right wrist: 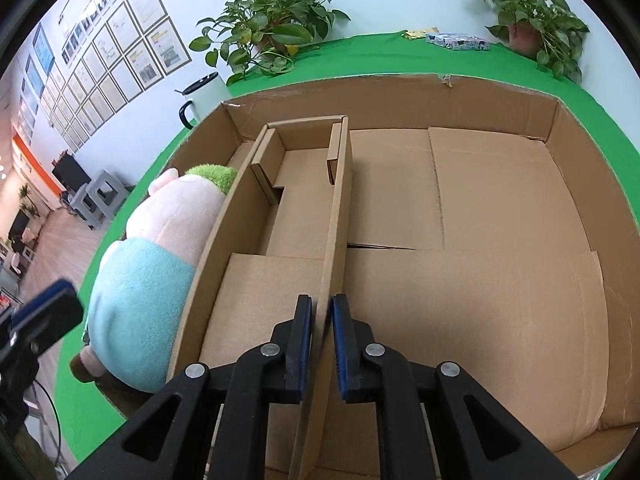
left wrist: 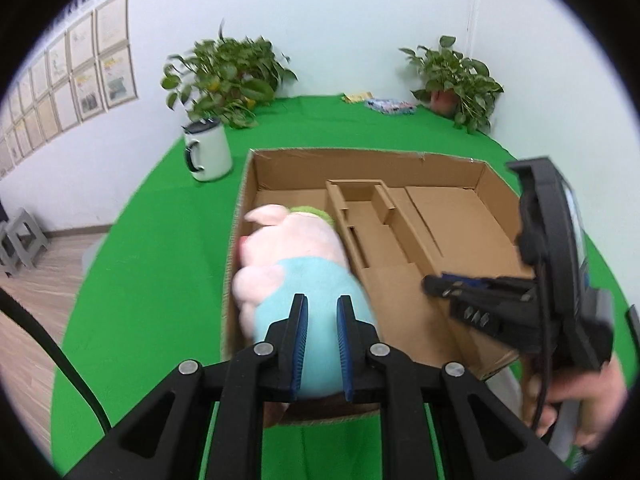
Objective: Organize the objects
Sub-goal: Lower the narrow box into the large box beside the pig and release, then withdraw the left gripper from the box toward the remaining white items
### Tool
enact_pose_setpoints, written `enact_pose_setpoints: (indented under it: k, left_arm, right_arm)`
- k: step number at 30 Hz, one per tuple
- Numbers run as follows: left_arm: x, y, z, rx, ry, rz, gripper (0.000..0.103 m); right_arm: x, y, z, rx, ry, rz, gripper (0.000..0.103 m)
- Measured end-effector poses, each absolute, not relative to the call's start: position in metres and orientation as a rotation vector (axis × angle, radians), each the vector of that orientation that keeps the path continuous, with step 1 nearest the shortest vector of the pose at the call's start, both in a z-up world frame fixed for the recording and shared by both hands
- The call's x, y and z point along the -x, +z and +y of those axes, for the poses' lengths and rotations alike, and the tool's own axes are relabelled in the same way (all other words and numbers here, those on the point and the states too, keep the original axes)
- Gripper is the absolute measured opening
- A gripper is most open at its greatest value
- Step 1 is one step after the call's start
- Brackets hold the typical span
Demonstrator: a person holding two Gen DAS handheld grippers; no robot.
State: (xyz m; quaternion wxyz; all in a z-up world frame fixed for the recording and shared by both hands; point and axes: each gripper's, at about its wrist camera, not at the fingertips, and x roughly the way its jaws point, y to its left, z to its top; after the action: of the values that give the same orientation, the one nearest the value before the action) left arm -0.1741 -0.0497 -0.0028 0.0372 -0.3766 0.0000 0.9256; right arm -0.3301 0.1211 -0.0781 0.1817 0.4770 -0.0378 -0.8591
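Left wrist view: a plush pig (left wrist: 296, 264), pink-headed with a green tuft and a pale blue body, is shown at the left end of an open cardboard box (left wrist: 360, 160). The blue body is seen between the pads of the left gripper (left wrist: 322, 320), whose fingers stand a little apart; whether the pads press on the plush cannot be told. The toy is judged light, soft and compressible, not fragile and unlikely to slip. The rounded blue body is judged the best place to be taken hold of, as the fabric gives under the pads.

In the right wrist view, the pig (right wrist: 160, 248) is seen in the narrow left compartment, against the outer wall of a cardboard insert (right wrist: 280, 184). The insert's middle bay and the wide right part of the box are seen empty. The insert's right wall is clamped between the nearly closed fingers of the right gripper (right wrist: 321, 316).

A white mug (left wrist: 206, 148) is set on the green cloth (left wrist: 152, 260) beside the box.
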Motion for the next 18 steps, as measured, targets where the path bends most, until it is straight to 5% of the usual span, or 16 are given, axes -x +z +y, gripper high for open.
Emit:
enact_pose_setpoints:
  k: [2, 4, 6, 18]
  left_arm:
    - [0.161, -0.003, -0.054, 1.122, 2.904, 0.018, 0.039]
    - [0.15, -0.004, -0.061, 1.081, 2.958, 0.002, 0.05]
    - [0.141, -0.009, -0.07, 1.066, 2.991, -0.032, 0.054]
    - [0.116, -0.033, -0.087, 1.096, 3.029, -0.169, 0.054]
  right_arm:
    - [0.323, -0.068, 0.128, -1.31, -2.482, -0.106, 0.028]
    - [0.31, -0.053, 0.139, -1.237, -2.503, -0.13, 0.063]
    - [0.291, -0.036, 0.157, -1.134, -2.527, -0.128, 0.08]
    - [0.196, -0.03, 0.337, -1.205, -2.871, -0.059, 0.076]
